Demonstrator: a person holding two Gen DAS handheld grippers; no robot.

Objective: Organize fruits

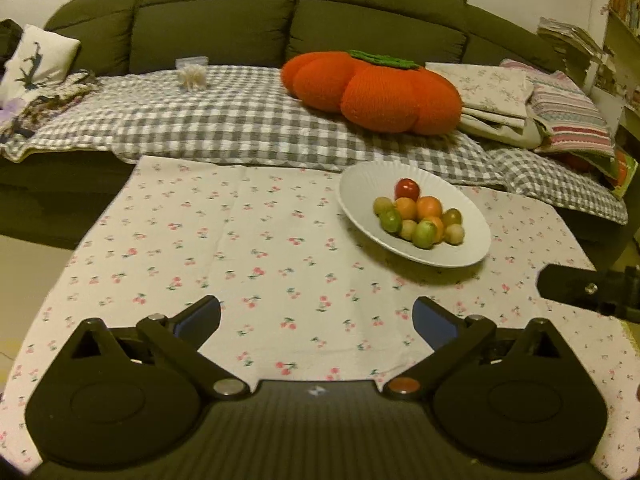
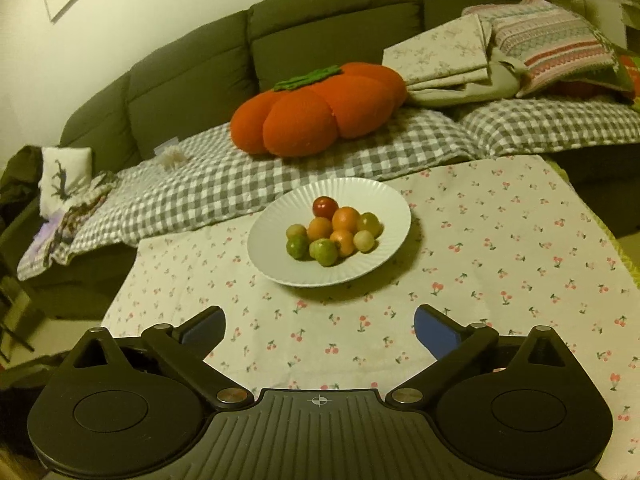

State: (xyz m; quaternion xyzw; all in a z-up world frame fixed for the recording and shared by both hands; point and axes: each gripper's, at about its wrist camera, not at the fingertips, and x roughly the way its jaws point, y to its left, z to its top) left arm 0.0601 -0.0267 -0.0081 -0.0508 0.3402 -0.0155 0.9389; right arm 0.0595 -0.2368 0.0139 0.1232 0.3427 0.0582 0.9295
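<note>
Small fruits (image 2: 331, 232) sit heaped in the hollow of a white plate (image 2: 264, 258) on the cherry-print cloth (image 2: 500, 264) covering your desk, a green sofa (image 2: 192, 76) and an orange pumpkin cushion (image 2: 316, 112) behind it. The pile is the likely trouble: a red fruit (image 2: 325, 207) rests at the far side, orange ones in the middle, green and pale ones round the near edge, all touching. Pinch one from the base and its neighbours may roll across the plate or over the rim onto the cloth. They look round, smooth and small against your pads, so a squeeze off centre could squirt one out sideways, and a hard one may bruise it. The plate seems light and shallow; a nudge at its near rim could slide or tip it. No second dish for sorted fruit shows in either view, so where each goes is unclear. Your left tongs (image 1: 316, 316) stand wide apart over bare cloth, holding nothing, the plate ahead and to their right. Your right tongs (image 2: 319, 326) are equally wide and empty, the plate near and straight ahead, not touching it.
</note>
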